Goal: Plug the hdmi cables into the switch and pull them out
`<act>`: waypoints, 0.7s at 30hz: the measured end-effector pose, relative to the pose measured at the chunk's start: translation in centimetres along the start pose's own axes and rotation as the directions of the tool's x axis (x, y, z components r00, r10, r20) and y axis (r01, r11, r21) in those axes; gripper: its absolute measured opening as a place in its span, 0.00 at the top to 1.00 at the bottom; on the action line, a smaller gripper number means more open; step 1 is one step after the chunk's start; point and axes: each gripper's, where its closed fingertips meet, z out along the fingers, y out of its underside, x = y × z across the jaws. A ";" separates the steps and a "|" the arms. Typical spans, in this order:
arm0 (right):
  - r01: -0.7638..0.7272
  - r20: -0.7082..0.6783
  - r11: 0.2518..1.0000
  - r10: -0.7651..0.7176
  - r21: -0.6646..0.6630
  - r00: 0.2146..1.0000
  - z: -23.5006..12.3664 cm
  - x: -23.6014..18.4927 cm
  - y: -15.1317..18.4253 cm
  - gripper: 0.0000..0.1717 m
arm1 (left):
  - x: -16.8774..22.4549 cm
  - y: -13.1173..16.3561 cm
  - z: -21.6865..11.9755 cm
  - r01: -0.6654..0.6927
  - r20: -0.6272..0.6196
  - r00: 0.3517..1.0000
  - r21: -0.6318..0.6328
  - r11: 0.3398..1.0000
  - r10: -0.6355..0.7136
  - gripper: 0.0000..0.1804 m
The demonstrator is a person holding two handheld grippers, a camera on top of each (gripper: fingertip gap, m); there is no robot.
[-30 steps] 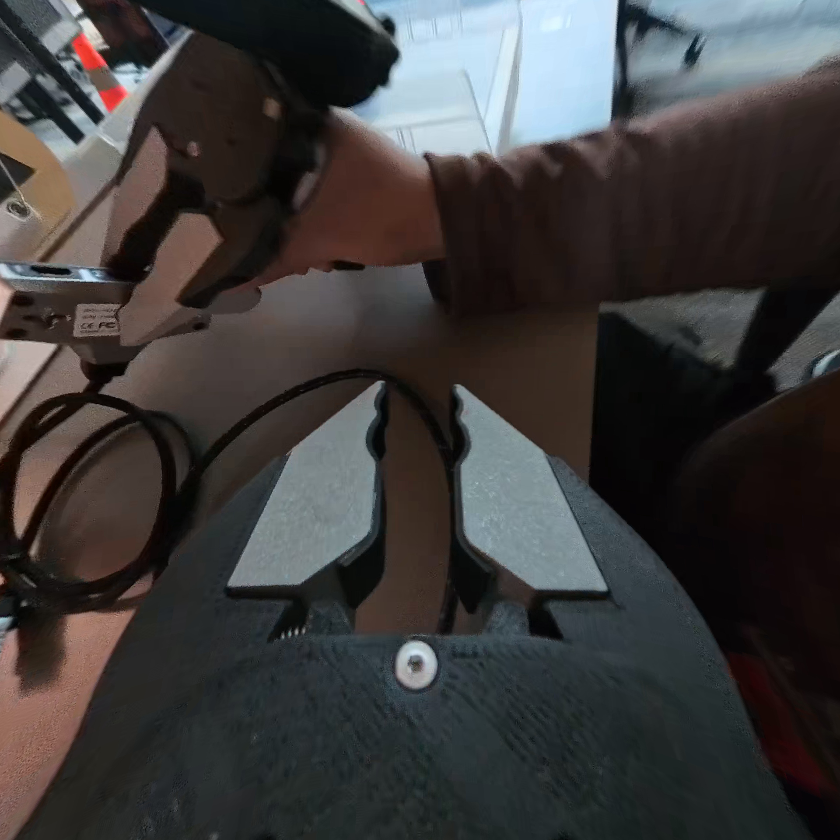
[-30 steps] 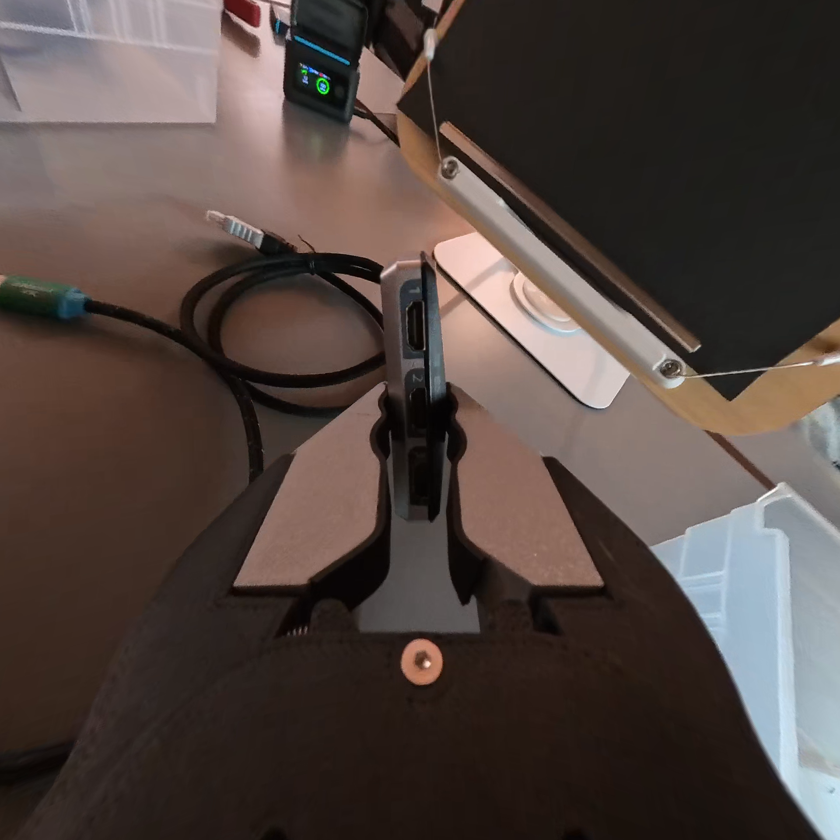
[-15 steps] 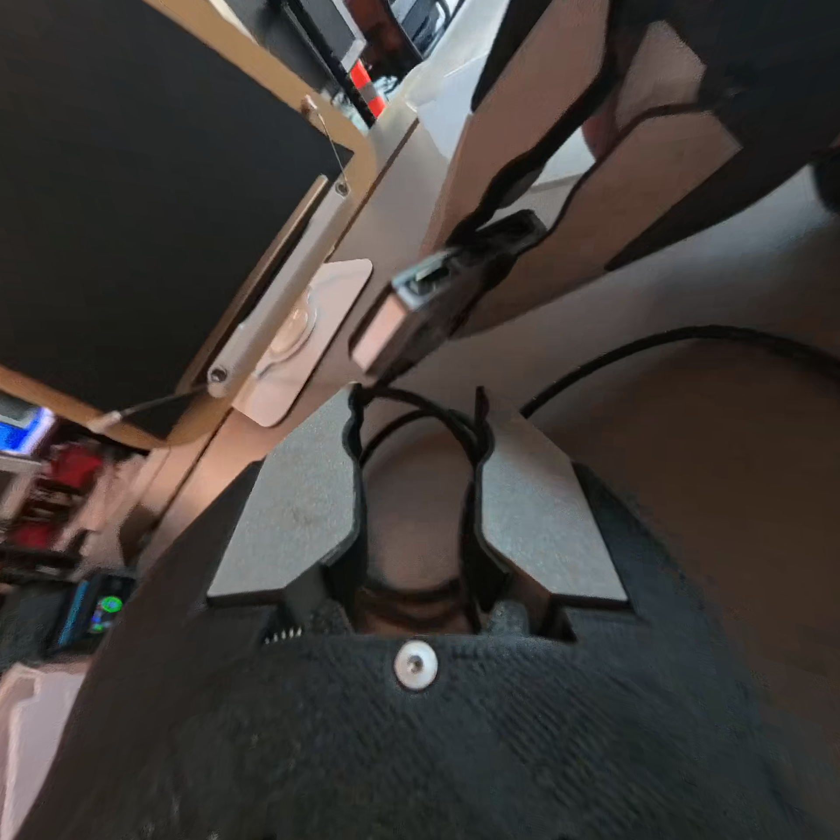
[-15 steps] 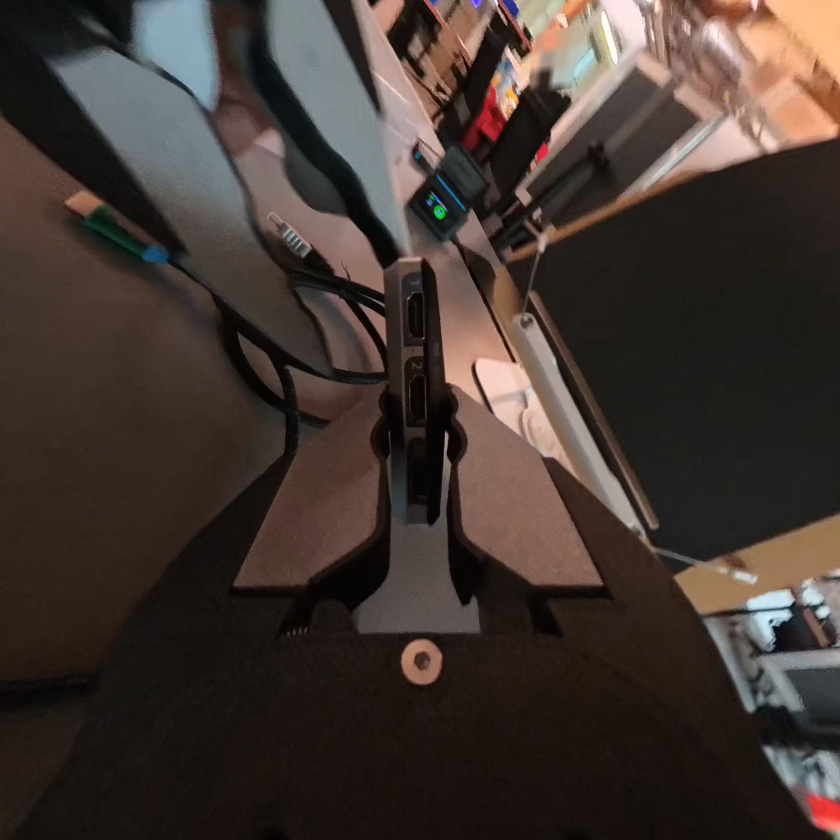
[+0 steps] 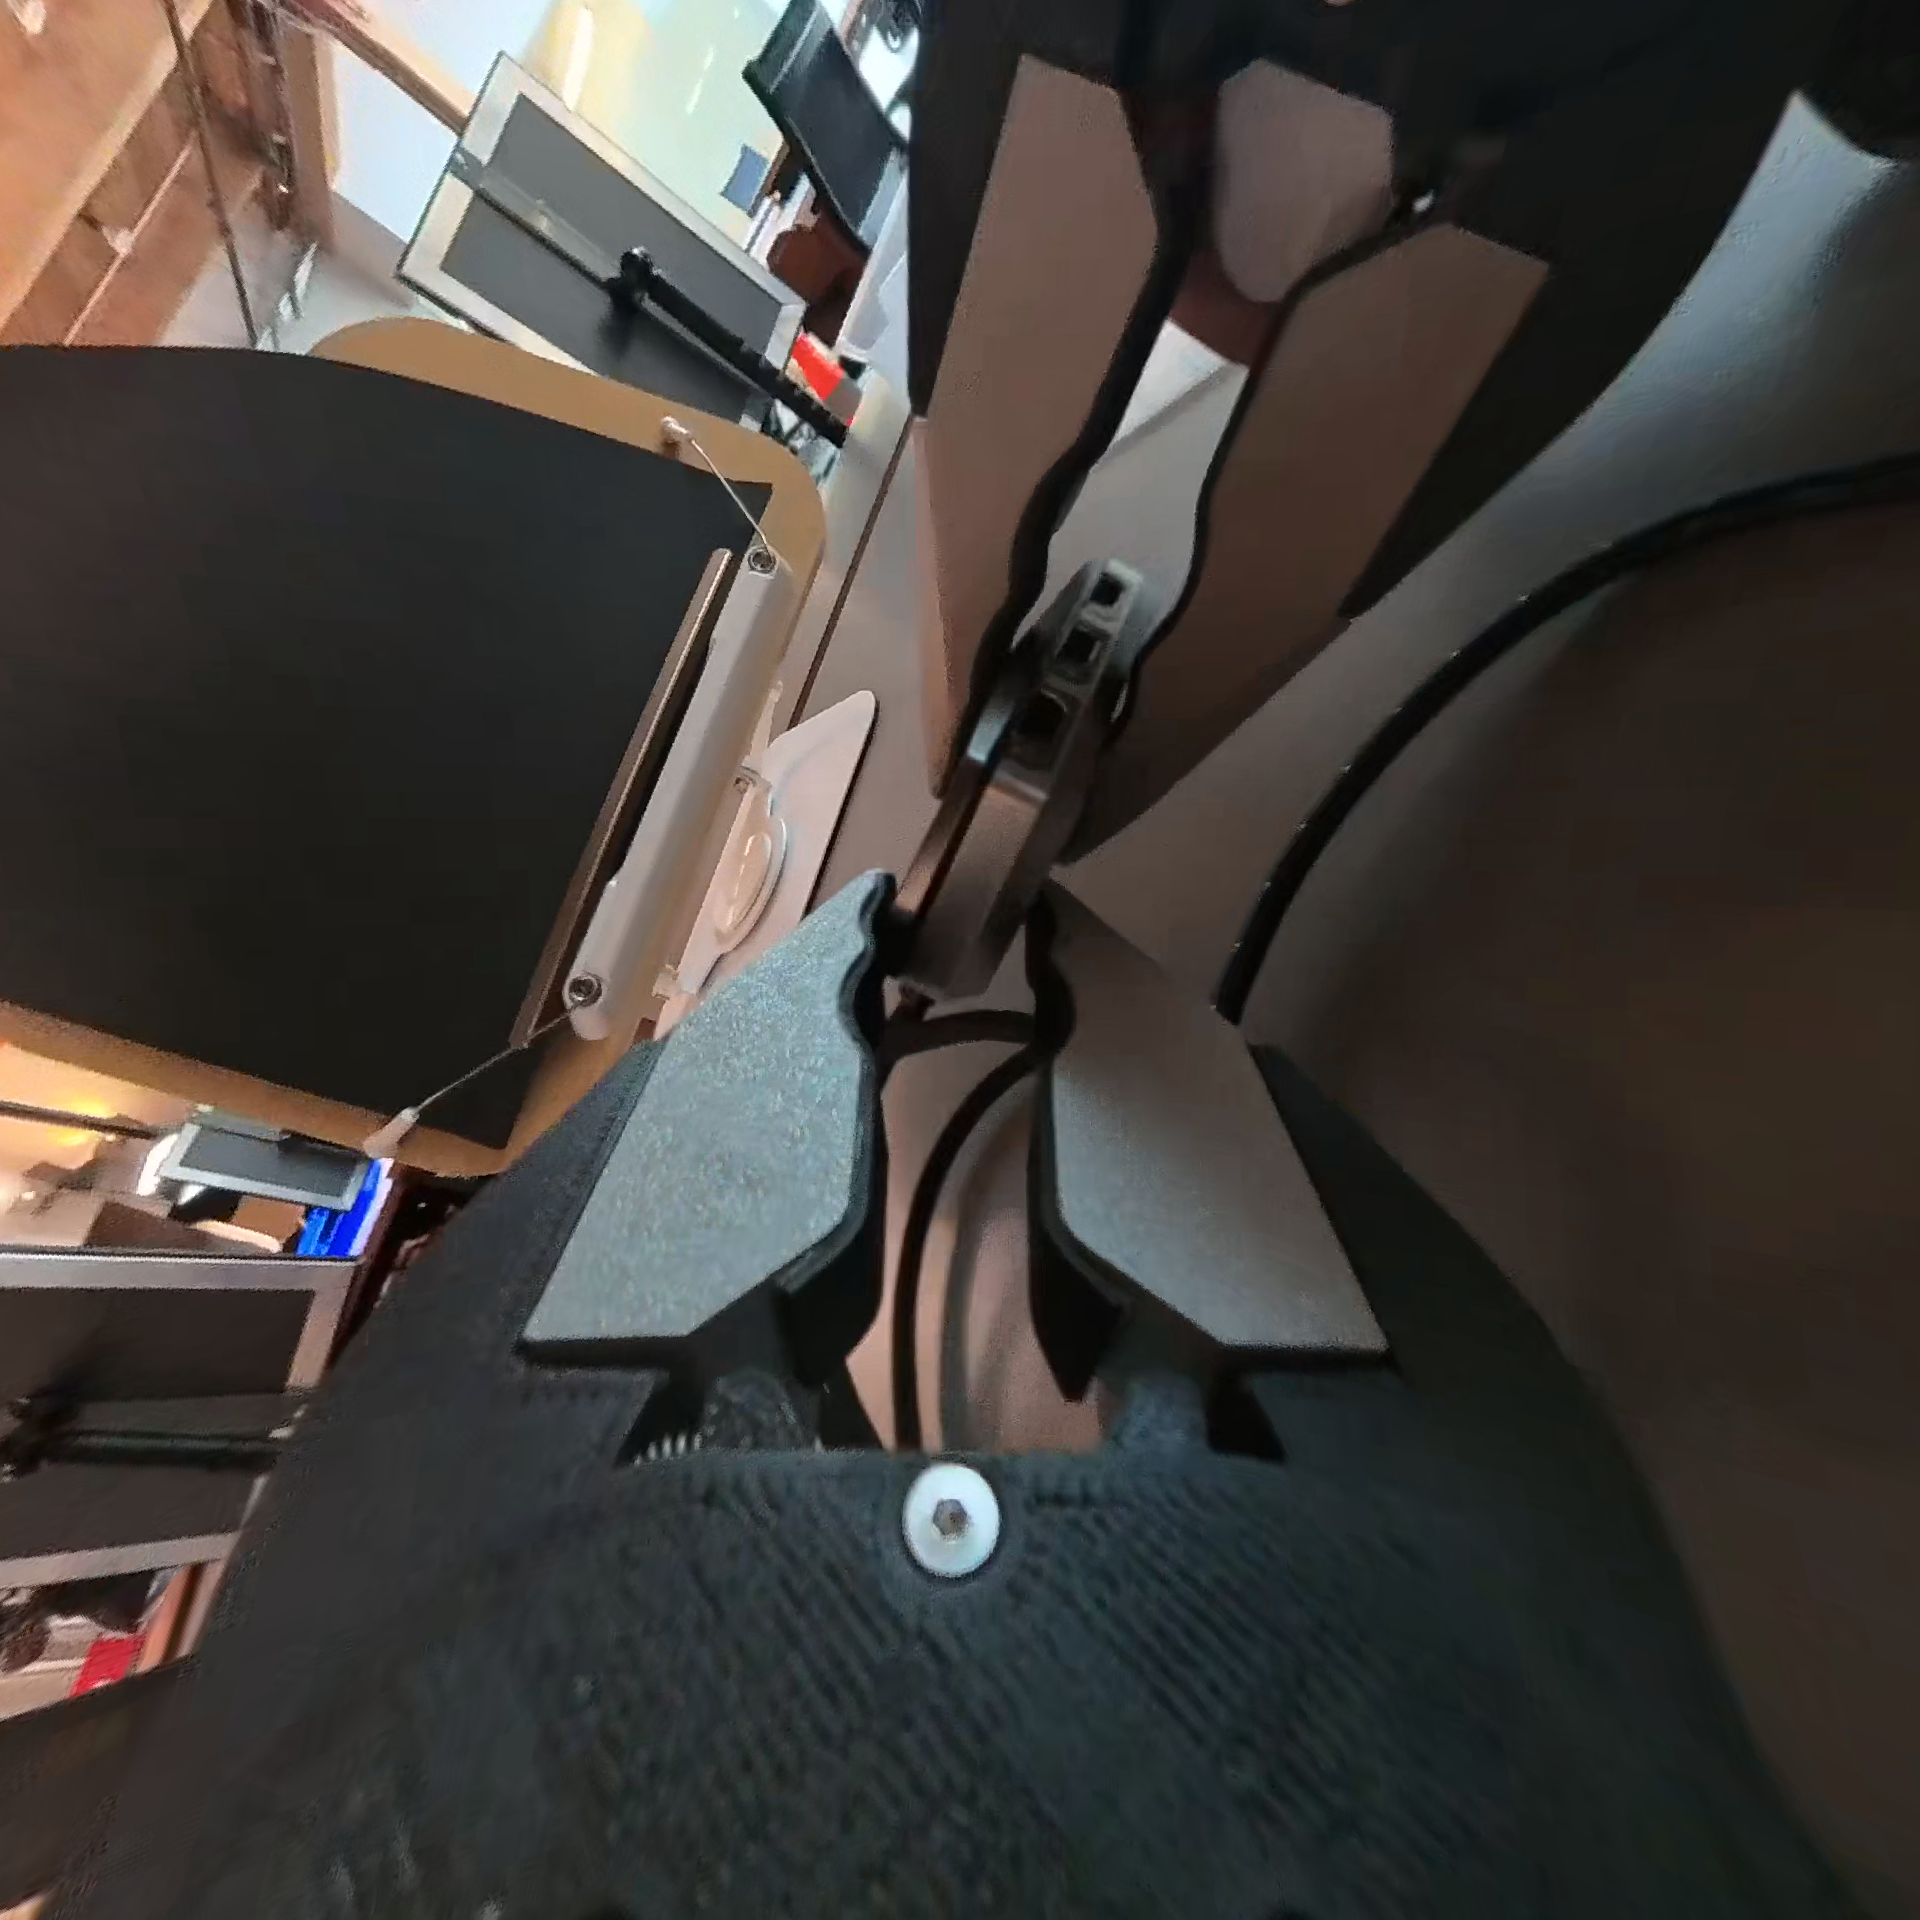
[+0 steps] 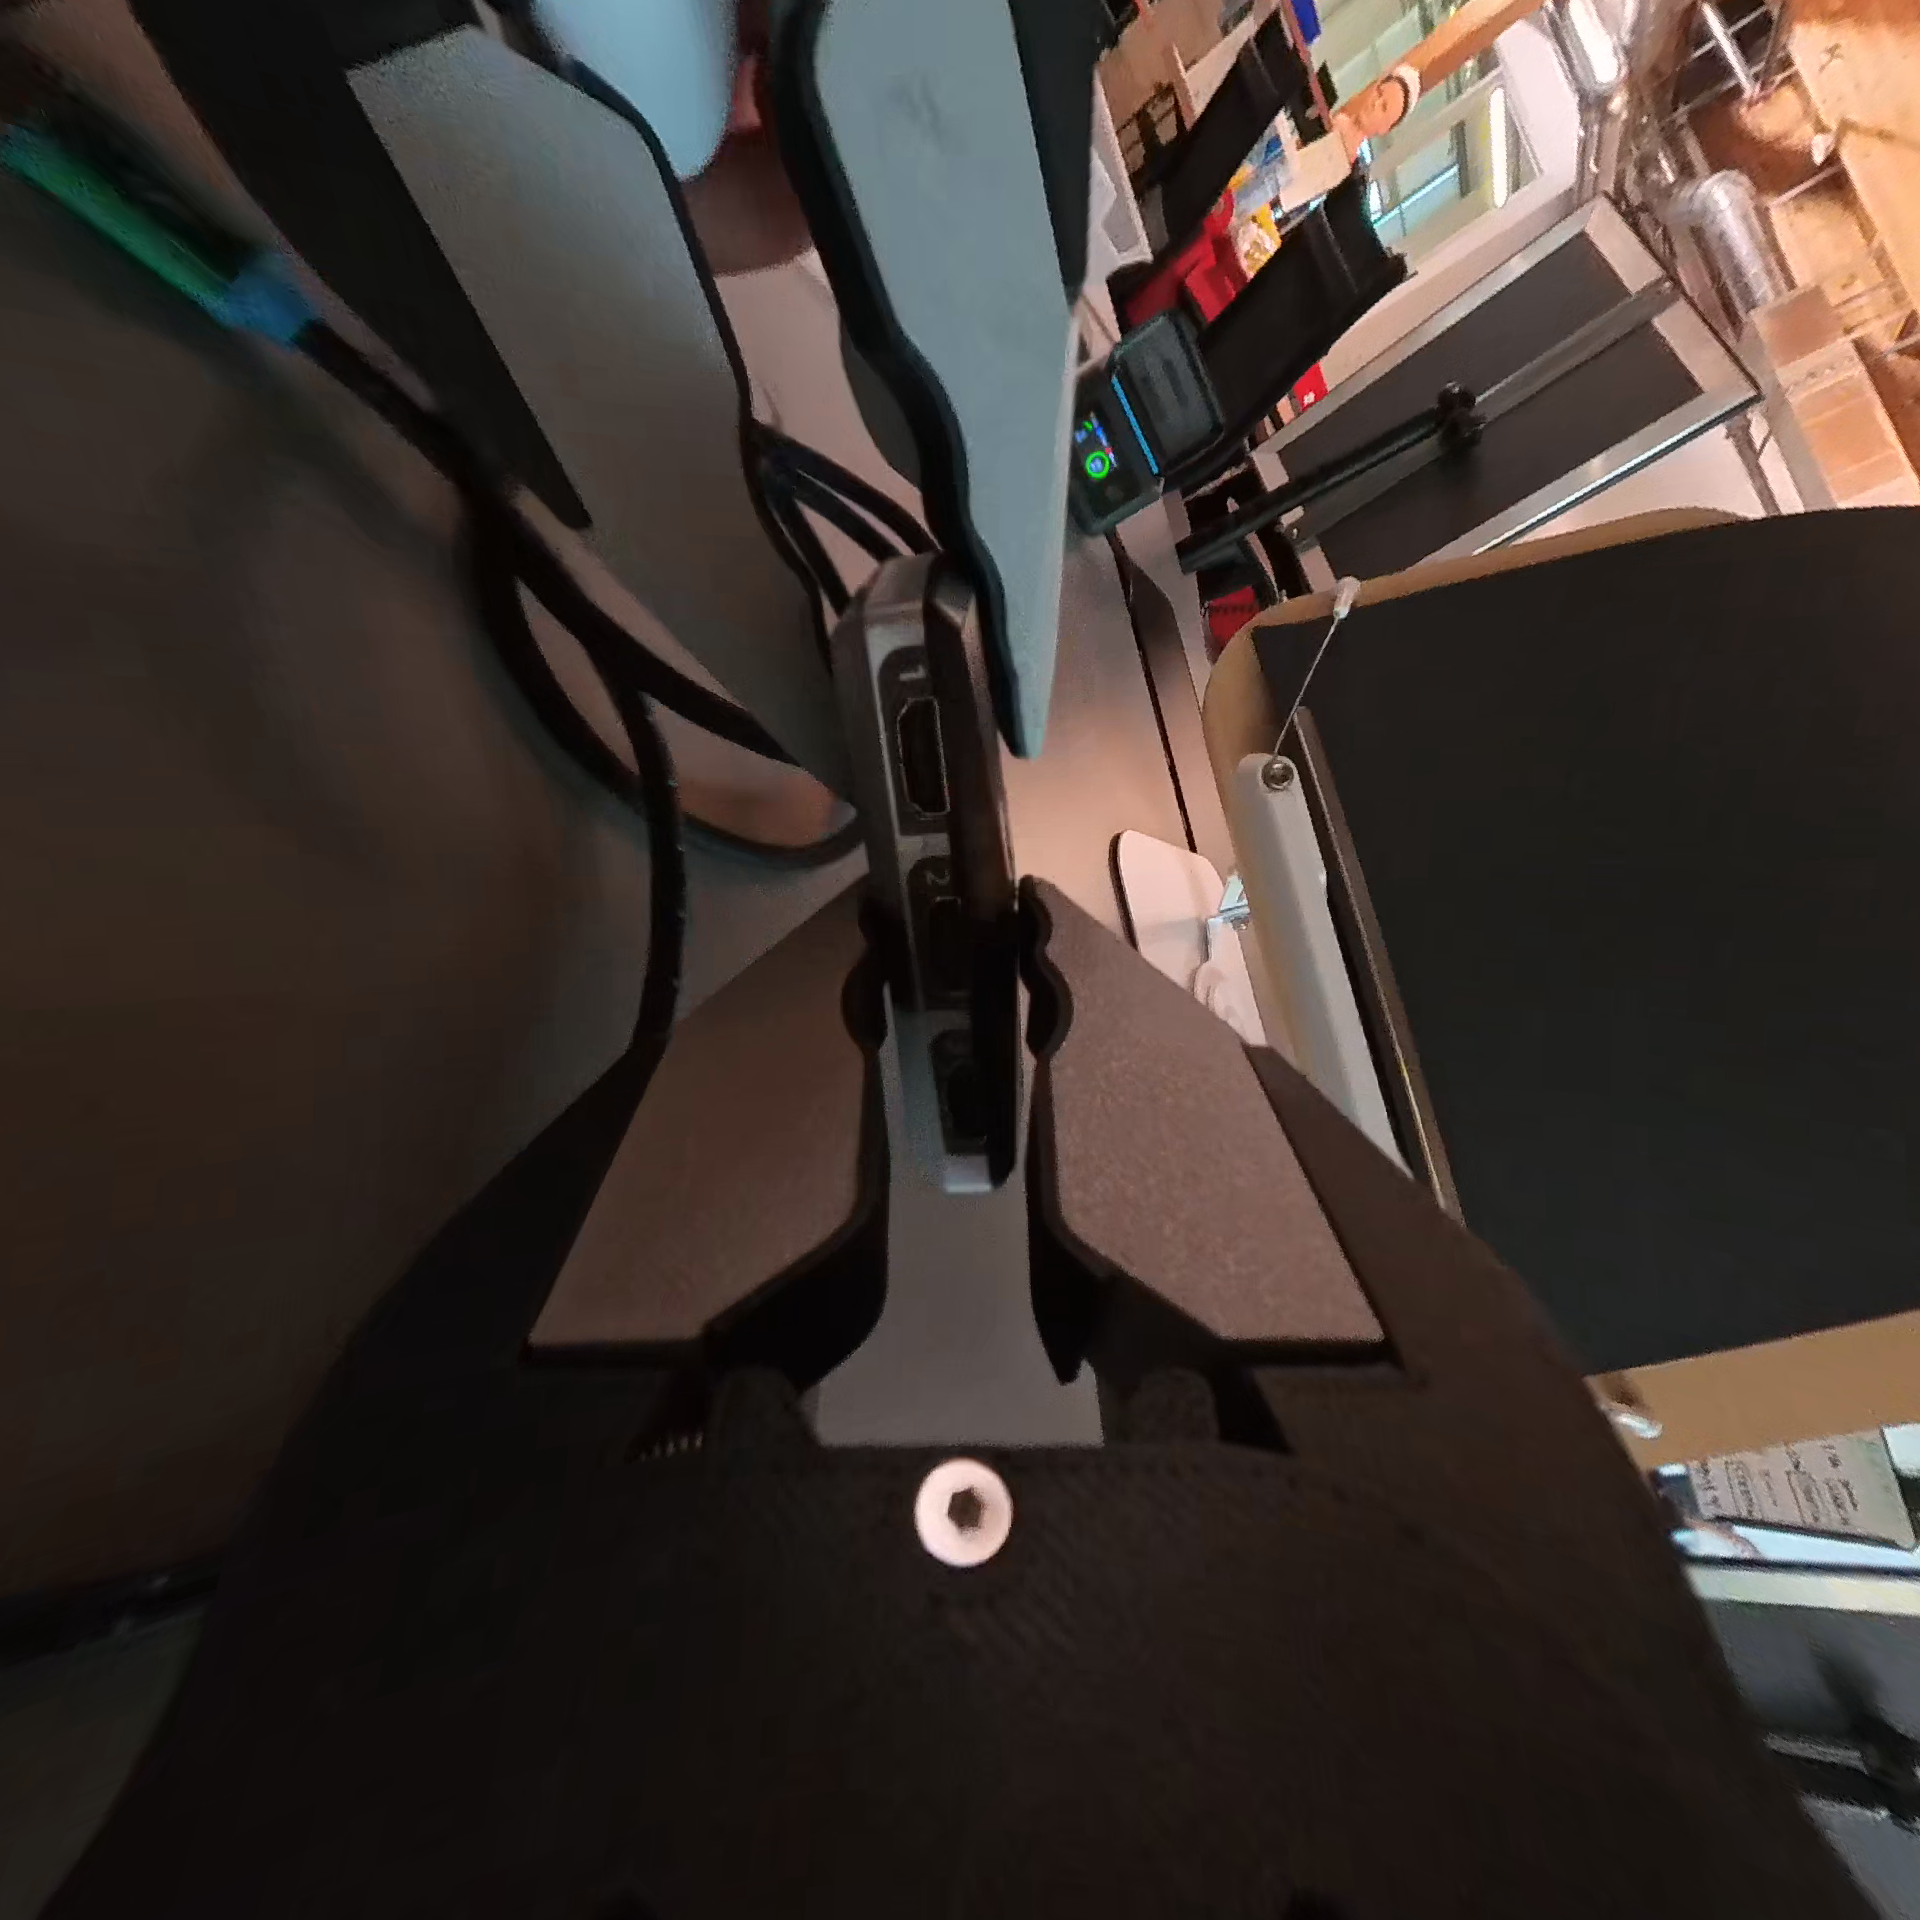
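My right claw [image 6: 940, 935] clamps the grey switch [image 6: 868, 748] narrowly, lifted off the table [image 6: 260, 935] near the edge where the black board [image 6: 1610, 883] stands. My left claw [image 5: 966, 935], also narrow, pinches its far end.

I judge this positioning before plugging. Next I need one claw free for a plug.

I count one switch, three empty ports, one green plug [image 6: 125, 208]. The looped black cables [image 6: 655, 831] I cannot count.

The black panel [image 6: 1621, 914] crowds the right; coiled black cables [image 6: 655, 831] clutter the desk [image 6: 260, 987] left.
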 end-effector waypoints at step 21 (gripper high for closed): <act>0.001 -0.002 0.995 -0.002 -0.096 1.000 0.9 -0.5 1.8 0.89 | 1.1 0.2 -0.7 0.053 -0.039 0.998 0.041 0.998 -0.052 0.86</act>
